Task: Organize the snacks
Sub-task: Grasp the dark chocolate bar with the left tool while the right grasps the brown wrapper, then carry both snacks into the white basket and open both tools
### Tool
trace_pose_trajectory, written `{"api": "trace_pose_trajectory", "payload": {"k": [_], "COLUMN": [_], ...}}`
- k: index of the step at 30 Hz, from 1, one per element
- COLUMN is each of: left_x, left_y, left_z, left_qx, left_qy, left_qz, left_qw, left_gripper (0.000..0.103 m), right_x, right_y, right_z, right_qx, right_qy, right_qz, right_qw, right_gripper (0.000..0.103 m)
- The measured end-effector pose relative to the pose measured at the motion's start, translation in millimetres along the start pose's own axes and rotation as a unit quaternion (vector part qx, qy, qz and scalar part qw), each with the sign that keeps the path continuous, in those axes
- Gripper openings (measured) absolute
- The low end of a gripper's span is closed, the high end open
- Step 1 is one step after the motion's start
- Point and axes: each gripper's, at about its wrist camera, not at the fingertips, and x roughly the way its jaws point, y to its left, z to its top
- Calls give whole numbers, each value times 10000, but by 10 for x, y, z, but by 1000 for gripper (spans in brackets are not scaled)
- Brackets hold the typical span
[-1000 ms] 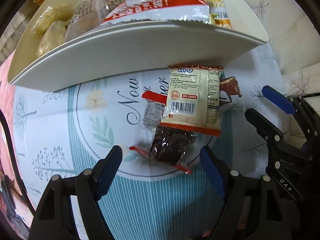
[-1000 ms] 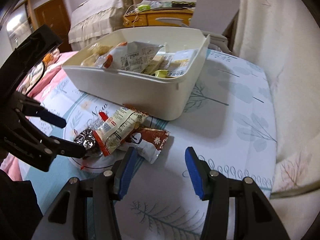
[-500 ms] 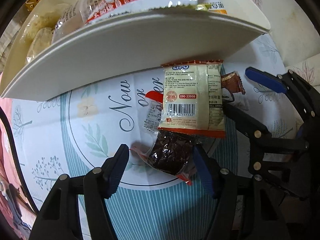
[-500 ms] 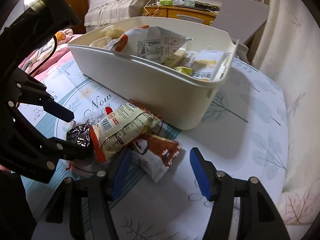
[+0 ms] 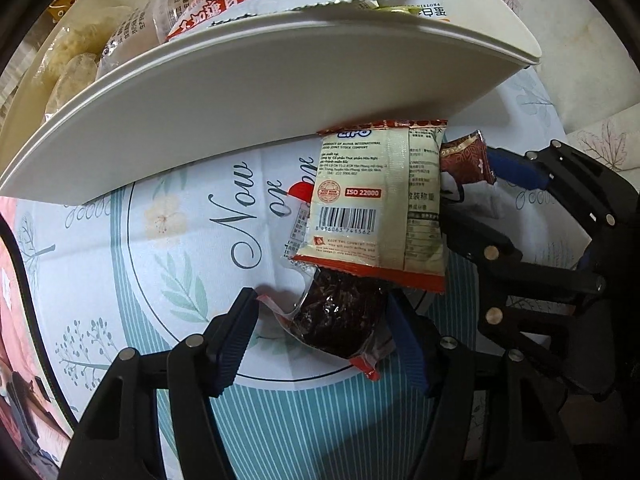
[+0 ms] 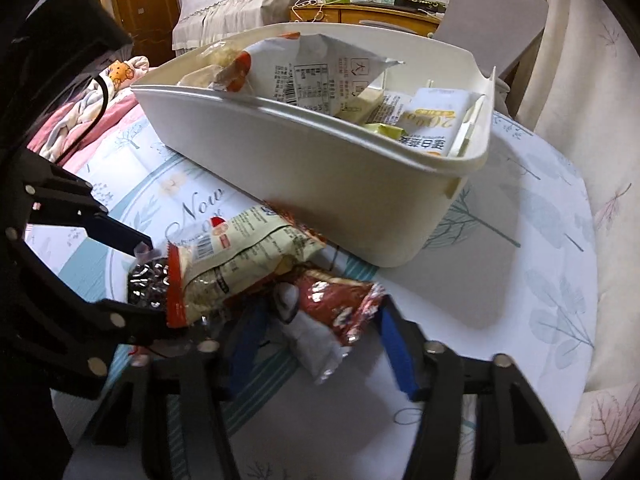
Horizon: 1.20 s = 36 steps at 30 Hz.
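A dark snack packet (image 5: pixel 340 316) lies on the printed tablecloth. My left gripper (image 5: pixel 320 298) points straight down over it, both pads touching its ends. A cream Lipo packet (image 5: pixel 380 208) overlaps its far end and leans on the white bin (image 5: pixel 280 92). In the right wrist view, a red-brown and white packet (image 6: pixel 332 300) sits between the pads of my right gripper (image 6: pixel 320 312). Its jaws are closing and nearly touch the packet. The left gripper (image 6: pixel 150 276) shows at left, astride the dark packet (image 6: pixel 146 280).
The white bin (image 6: pixel 320 184) holds several snack packs and stands just behind the pile. Pink bedding (image 6: pixel 80 120) lies off the table's left side. A cream cushioned backrest (image 6: pixel 580 80) rises on the right. A wooden dresser (image 6: pixel 360 12) and a chair (image 6: pixel 492 12) stand beyond.
My left gripper came down and narrowed onto the dark packet. My right gripper slid in toward the pile; its jaws widened, then narrowed around the red-brown packet.
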Motion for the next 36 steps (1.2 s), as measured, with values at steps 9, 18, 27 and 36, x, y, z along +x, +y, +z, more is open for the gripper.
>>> {"api": "trace_pose_trajectory", "payload": {"k": [9, 18, 27, 36], "left_x": [-152, -216, -482, -1006], "left_y": [-43, 136, 648, 1420], "left_z": [-147, -377, -668, -699], "left_qx": [216, -94, 89, 171], "left_qy": [-286, -226, -366, -571], "left_qz": [-60, -416, -624, -810], "left_qw": [9993, 9988, 9973, 9949], "left_gripper": [43, 42, 42, 42], "right_x": [-20, -116, -250, -461], "right_y": [104, 144, 499, 1004], "right_z": [46, -64, -120, 39], "right_qx": [245, 911, 1591, 2127], "right_qy": [207, 586, 943, 928], "right_qz": [-81, -126, -434, -609], "right_qw": [9995, 9940, 9818, 9708], "right_gripper": [25, 24, 24, 17]}}
